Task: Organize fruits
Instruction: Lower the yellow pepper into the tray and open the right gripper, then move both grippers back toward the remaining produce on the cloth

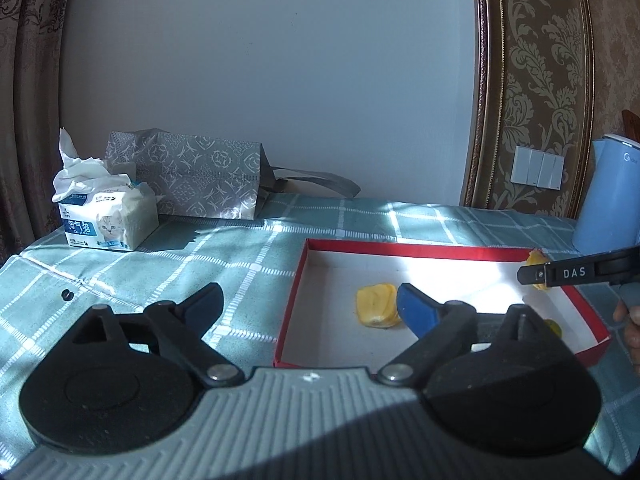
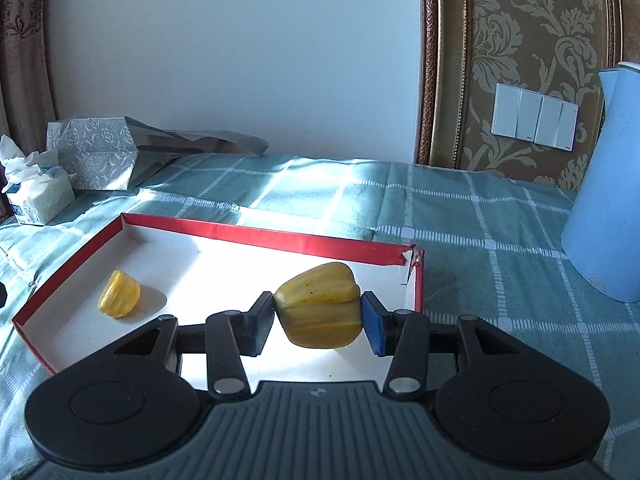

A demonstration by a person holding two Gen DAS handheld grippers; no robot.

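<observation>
A shallow red box [image 1: 400, 245] with a white floor lies on the checked cloth; it also shows in the right wrist view [image 2: 256, 233]. A small yellow fruit piece [image 1: 378, 305] lies inside it, seen in the right wrist view too [image 2: 119, 294]. My left gripper [image 1: 308, 304] is open and empty, straddling the box's left wall, its right finger beside that piece. My right gripper [image 2: 318, 322] is shut on a larger yellow fruit piece [image 2: 320, 310] and holds it above the box's right end. In the left wrist view it [image 1: 576, 273] reaches in from the right.
A tissue pack [image 1: 106, 216] and a grey patterned bag [image 1: 192, 176] stand at the back left by the wall. A blue kettle [image 2: 608, 196] stands at the right. A small green thing [image 1: 554, 326] lies in the box's near right corner. A teal checked cloth [image 2: 460, 232] covers the table.
</observation>
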